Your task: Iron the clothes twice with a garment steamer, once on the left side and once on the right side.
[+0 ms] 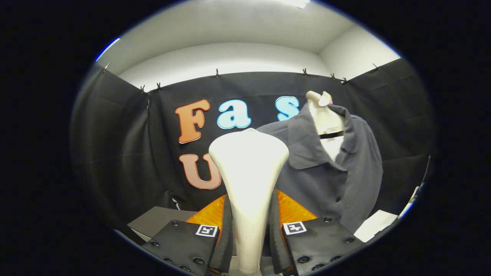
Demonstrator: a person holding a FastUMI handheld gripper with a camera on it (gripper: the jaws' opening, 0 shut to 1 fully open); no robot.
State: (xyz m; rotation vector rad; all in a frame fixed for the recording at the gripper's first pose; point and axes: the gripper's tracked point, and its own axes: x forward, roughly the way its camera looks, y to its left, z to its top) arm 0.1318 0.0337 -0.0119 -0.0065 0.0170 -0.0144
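Observation:
My gripper [250, 214] is shut on the white garment steamer [248, 168], both fingers [226, 230] pressing on its narrow handle. The steamer stands upright between the fingers, its wide head rising above them. Beyond and to the right of the steamer head a grey collared shirt [337, 168] hangs on a cream mannequin torso [326, 117], its collar open and its button placket facing me. The steamer head sits just left of the shirt's near shoulder; whether it touches the cloth I cannot tell.
A dark grey box [161, 220] lies low to the left behind the fingers. A white sheet [374, 226] lies low to the right beside the shirt's hem. Black cloth walls close the booth behind and on both sides.

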